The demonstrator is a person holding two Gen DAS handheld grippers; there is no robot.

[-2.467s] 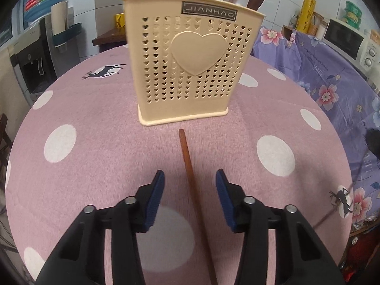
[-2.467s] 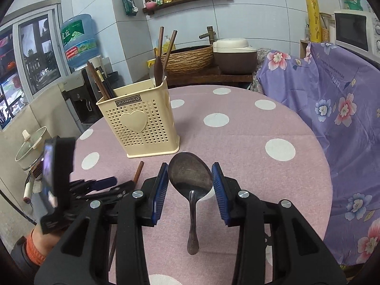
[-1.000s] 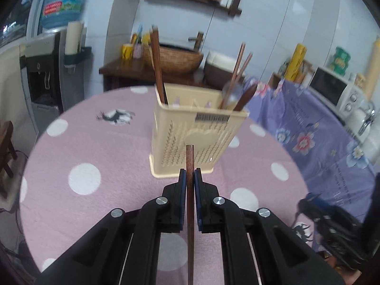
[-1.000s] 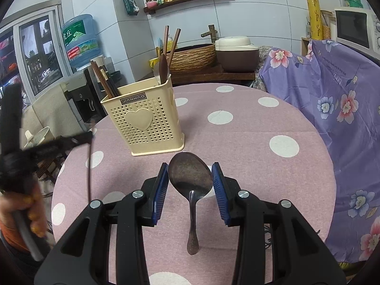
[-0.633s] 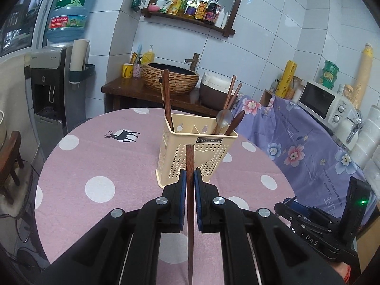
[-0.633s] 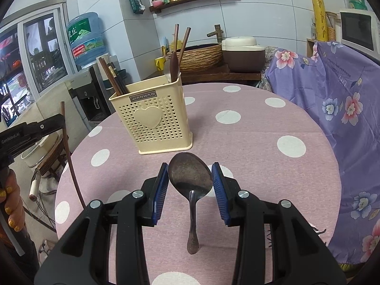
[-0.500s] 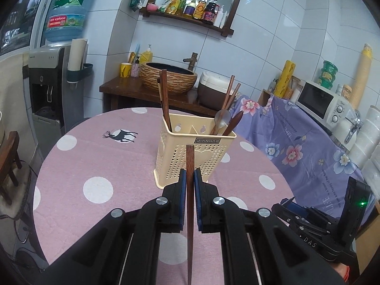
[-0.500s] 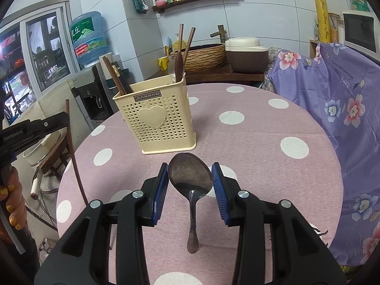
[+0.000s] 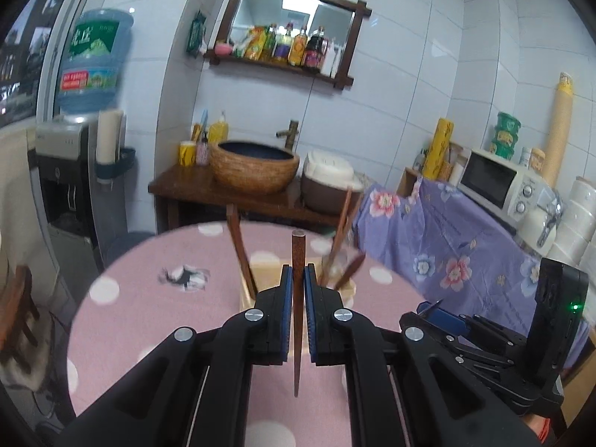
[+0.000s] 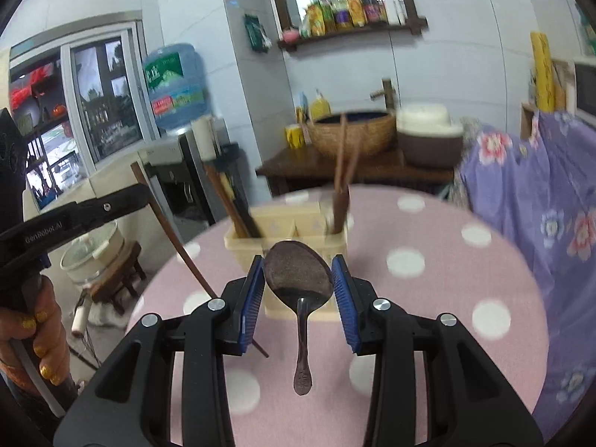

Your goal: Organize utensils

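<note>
The left tool [image 9: 297,290] is clamped narrowly on a dark wooden chopstick [image 9: 297,313], which stands nearly upright between the blue pads, its blunt end above them and its thin end hanging over the pink dotted surface [image 9: 149,298]. The right tool [image 10: 298,285] grips a metal spoon [image 10: 299,279] by the sides of its bowl, the handle hanging toward the camera. Both are held in the air in front of the cream utensil holder [image 10: 287,229], which stands toward the far edge of the surface with chopsticks at its left end and what look like wooden handles at its right; blur makes those hard to name. In the right wrist view a hand [image 10: 41,339] holds the left tool beyond the surface's left edge.
</note>
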